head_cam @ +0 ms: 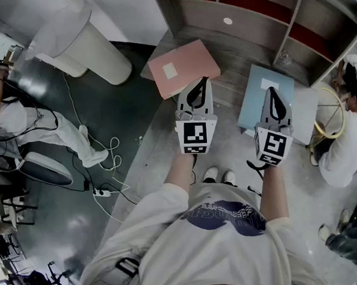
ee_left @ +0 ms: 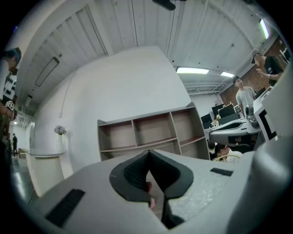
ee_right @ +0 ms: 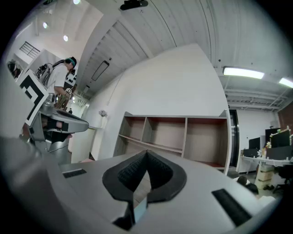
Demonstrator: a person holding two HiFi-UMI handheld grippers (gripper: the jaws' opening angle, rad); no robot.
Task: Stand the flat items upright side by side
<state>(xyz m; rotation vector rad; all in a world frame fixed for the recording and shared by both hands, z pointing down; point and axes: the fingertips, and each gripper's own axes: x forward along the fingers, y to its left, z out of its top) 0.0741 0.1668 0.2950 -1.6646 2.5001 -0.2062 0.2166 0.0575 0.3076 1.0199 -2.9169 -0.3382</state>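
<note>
Hovering level: left gripper, right gripper, fingers clenched on nothing.
Lying flat: pink flat book, pale-blue flat book; white labels unreadable.

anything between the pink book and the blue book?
Nothing. The head view shows only bare floor between the pink book and the blue book.

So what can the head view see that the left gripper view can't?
Only the head view shows the light blue flat item lying flat, the person's shoes and the floor cables. Only the left gripper view shows the ceiling lights, a vase of flowers and a standing person. Both show the wooden shelf unit, the left hand-held gripper with jaws together, and the pink flat item, just a likely sliver in the gripper view.
</note>
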